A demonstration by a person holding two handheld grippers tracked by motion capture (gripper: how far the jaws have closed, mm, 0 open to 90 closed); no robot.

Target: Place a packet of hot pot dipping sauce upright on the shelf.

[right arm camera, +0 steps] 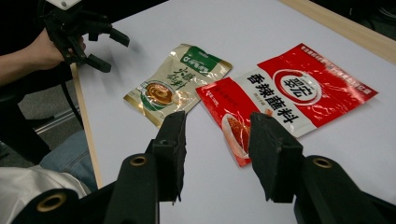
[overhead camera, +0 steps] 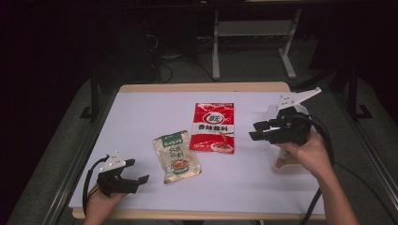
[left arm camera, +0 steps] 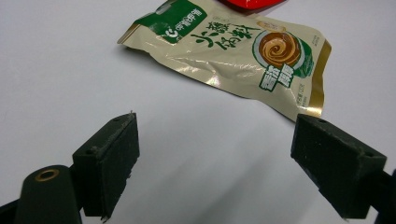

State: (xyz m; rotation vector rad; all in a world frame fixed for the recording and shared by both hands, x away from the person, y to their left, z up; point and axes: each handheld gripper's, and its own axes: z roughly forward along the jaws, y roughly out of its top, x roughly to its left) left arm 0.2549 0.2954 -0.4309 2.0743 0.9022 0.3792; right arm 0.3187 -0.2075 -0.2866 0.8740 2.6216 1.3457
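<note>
On the worktop [overhead camera: 141, 112], the sauce sachet [overhead camera: 177, 156] lies near the middle, its corner touching the larger seasoning packet [overhead camera: 213, 127] behind and right of it. A third pouch [overhead camera: 286, 161] lies well apart at the right, under the person's right hand [overhead camera: 307, 152].

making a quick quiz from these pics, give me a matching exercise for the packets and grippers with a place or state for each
Things:
1. glossy red sauce packet
2. beige and green foil packet
3. left gripper
4. right gripper

Places or states:
A. near left corner of the table, jaws wide open
B. held above the table's right side
C. mid-table, farther from the person
D. mid-table, nearer the person

Pairs: 1-C, 2-D, 3-A, 4-B
</note>
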